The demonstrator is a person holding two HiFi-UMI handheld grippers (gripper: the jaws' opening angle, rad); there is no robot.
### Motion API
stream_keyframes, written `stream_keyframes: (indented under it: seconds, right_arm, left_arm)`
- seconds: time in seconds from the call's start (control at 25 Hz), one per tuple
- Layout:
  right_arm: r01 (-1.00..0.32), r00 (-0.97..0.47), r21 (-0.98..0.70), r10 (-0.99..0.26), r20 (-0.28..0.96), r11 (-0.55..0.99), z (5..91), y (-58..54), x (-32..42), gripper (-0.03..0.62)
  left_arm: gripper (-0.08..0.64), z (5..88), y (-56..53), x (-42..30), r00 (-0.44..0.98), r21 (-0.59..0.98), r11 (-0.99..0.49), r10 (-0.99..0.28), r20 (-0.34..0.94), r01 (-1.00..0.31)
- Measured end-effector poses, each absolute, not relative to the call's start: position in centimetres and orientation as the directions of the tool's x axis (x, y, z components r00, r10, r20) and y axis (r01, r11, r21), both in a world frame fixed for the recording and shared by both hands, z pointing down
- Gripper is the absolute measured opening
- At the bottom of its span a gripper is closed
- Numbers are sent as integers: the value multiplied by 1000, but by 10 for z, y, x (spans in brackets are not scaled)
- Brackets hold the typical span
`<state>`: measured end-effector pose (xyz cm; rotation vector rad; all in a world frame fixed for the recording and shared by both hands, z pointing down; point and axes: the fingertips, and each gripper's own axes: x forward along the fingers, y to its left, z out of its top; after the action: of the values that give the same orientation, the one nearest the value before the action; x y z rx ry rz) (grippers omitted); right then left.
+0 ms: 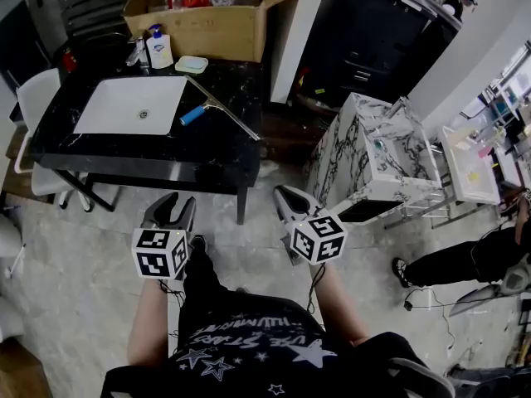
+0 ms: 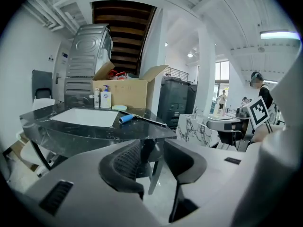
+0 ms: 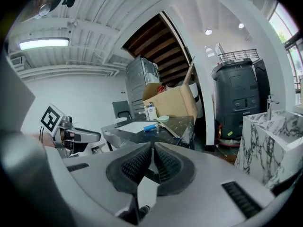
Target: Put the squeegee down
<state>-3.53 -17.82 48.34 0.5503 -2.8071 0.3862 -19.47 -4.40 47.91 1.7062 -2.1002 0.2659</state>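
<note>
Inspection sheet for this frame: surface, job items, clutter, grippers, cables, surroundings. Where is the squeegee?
Surface: black marble table with a white inset sink.
Job's things: squeegee, blue handle, lies flat on the table right of the sink, in neither gripper.
Clutter: soap bottle, pale soap dish and open cardboard box at the table's far edge.
Grippers: left gripper fingers apart, nothing between them; right gripper fingers together, empty. Both are short of the table.
Cables: thin cable on the floor at right.
Surroundings: white marble vanity, dark cabinet, another person's legs.
</note>
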Motion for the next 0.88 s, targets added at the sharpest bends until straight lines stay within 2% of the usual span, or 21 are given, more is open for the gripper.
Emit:
stream_keyframes:
  seconds: [0.2, 0.68, 0.88]
  right_arm:
    - [-363, -907, -206, -294, 303, 909, 485, -150, -19, 54]
    - [-278, -921, -219, -195, 336, 935, 492, -104, -5, 54]
    - [-236, -930, -212, -156, 333, 948, 500, -88, -12, 54]
  left_arm:
    - [99, 482, -6, -176, -213, 113, 286, -879, 427, -952]
    - [25, 489, 54, -145, -276, 134, 367, -854, 442, -921]
    - [20, 502, 71, -136, -279, 158, 380, -853, 441, -912]
